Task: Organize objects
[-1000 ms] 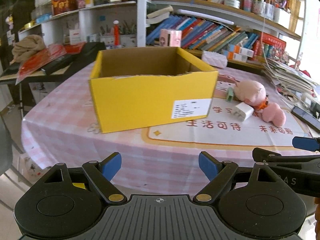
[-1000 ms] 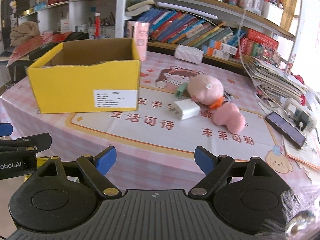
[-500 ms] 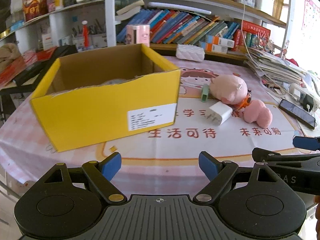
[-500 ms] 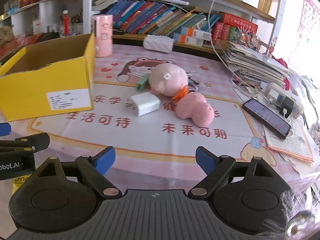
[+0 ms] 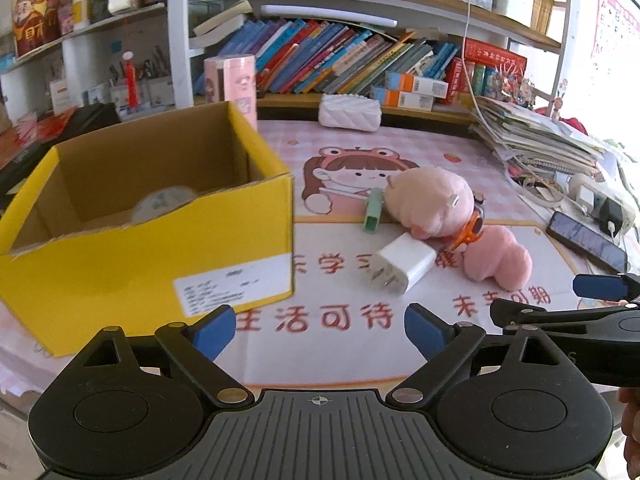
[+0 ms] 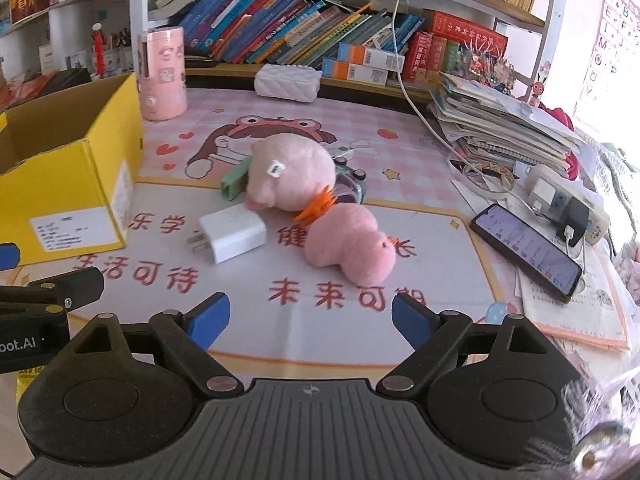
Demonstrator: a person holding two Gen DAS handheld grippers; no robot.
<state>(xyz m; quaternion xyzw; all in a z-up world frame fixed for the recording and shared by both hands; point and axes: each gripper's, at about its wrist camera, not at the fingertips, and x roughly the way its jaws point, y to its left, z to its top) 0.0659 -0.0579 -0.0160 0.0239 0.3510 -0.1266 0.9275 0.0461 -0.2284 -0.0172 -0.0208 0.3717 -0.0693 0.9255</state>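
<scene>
A yellow cardboard box (image 5: pixel 152 256) (image 6: pixel 64 184) stands open on the pink tablecloth, with a pale round thing (image 5: pixel 164 202) on its floor. Right of it lie a white plug charger (image 5: pixel 402 266) (image 6: pixel 232 232), a green clip-like piece (image 5: pixel 372 210) (image 6: pixel 234 180) and a pink plush toy with an orange collar (image 5: pixel 436 200) (image 6: pixel 292 174). My left gripper (image 5: pixel 320 326) hovers short of the charger, jaws opening, nothing between them. My right gripper (image 6: pixel 310 314) is open and empty, just short of the plush toy's body (image 6: pixel 348 248).
A phone (image 6: pixel 526 250) on a cable and a power strip (image 6: pixel 564 200) lie at the right beside a stack of papers (image 6: pixel 500 124). A pink canister (image 6: pixel 162 76) and a white quilted pouch (image 6: pixel 288 82) stand at the back, before bookshelves.
Both grippers have swept rightward along the table: the box slid to the left in both views and the charger and plush toy came closer. The left jaws stand slightly wider.
</scene>
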